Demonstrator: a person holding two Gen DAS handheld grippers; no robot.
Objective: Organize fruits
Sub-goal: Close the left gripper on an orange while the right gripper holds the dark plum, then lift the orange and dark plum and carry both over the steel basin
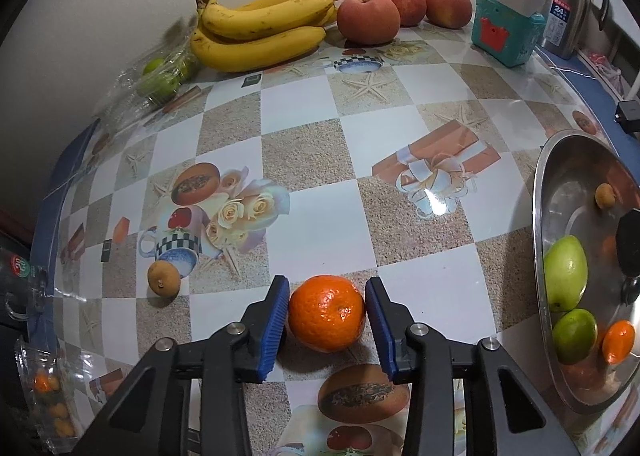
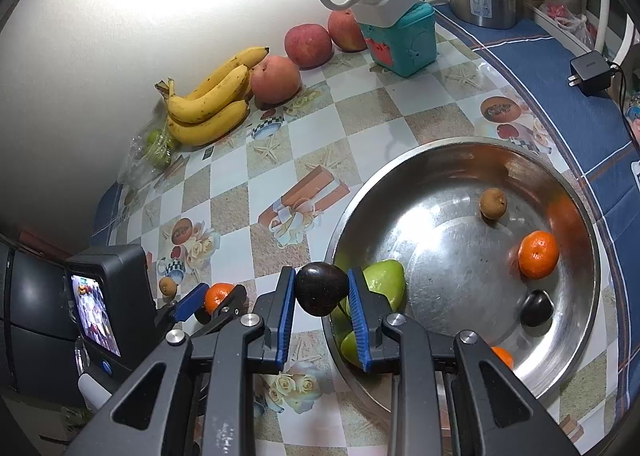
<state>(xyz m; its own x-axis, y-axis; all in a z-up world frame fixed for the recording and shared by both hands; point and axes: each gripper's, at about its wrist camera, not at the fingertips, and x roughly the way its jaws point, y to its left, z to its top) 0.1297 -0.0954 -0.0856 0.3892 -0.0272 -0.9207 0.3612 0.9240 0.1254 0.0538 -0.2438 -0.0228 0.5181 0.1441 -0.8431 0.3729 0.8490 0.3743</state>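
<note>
My left gripper (image 1: 326, 310) has its blue pads on both sides of an orange mandarin (image 1: 326, 312) that rests on the table. My right gripper (image 2: 321, 294) is shut on a dark purple fruit (image 2: 320, 288) and holds it above the near rim of the steel bowl (image 2: 576, 215). The bowl holds a green fruit (image 2: 386, 280), a mandarin (image 2: 538, 254), a dark fruit (image 2: 536, 308) and a small brown fruit (image 2: 493, 203). A small brown fruit (image 1: 162, 278) lies on the table left of my left gripper.
Bananas (image 1: 260, 27) and three apples (image 1: 368, 17) lie at the back by the wall. A bag of green fruit (image 1: 160, 75) lies at the back left. A teal box (image 1: 506, 29) with a white lamp base, a steel kettle (image 1: 568, 7) and a charger (image 2: 590, 71) stand at the right.
</note>
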